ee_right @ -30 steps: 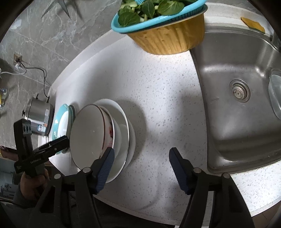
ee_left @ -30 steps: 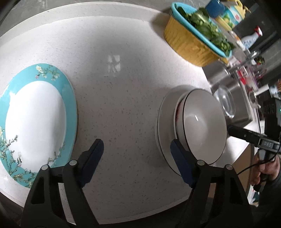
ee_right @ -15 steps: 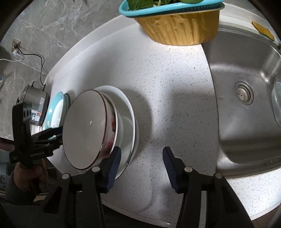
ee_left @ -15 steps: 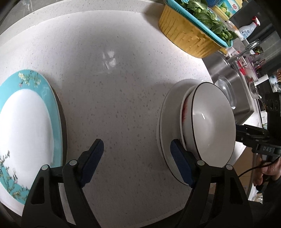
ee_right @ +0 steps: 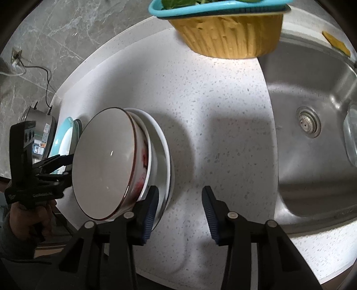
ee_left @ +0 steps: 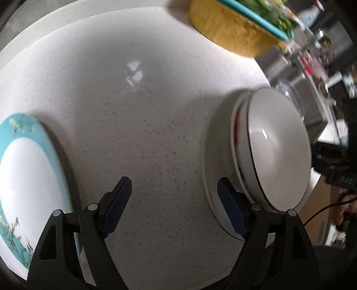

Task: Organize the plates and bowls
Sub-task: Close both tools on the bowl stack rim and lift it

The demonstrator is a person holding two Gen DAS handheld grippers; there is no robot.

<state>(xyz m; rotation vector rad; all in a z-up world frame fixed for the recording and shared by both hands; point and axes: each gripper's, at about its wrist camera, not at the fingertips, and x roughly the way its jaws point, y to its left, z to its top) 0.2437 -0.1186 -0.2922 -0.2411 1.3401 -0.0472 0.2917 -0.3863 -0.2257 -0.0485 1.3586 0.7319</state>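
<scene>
While both grippers hang over the speckled white countertop point(ee_right: 223, 116), neither has hold of anything. At the counter's front edge stands the stack: a bowl with a dark rim point(ee_right: 104, 165) sits on top, nested in a bowl with red markings on its outside point(ee_right: 144, 165), and under them lie white plates point(ee_right: 161, 142) flat on the counter. The left gripper point(ee_left: 174, 205) has its jaws spread wide with only bare counter between the blue pads; its right-hand pad point(ee_left: 232, 209) sits just at the near rim of the stack's lowest plate point(ee_left: 212, 178), though whether it touches cannot be told. The right gripper point(ee_right: 178, 212) is open too, somewhat less widely, and empty — its left-hand pad point(ee_right: 149, 214) is close against the stack's near edge, contact unclear, while the other pad is over bare counter on the side toward the sink point(ee_right: 312, 145). Left of the stack, well apart from it, lies a plate with a turquoise floral border point(ee_left: 24, 178), and beyond that a steel pot point(ee_right: 39, 131) with a cord. Behind the stack, at the counter's far side, is a yellow basket point(ee_right: 229, 35) holding a blue colander of leafy greens point(ee_right: 214, 9). The sink lies to the right of the stack, with a clear glass dish point(ee_right: 352, 142) in it.
</scene>
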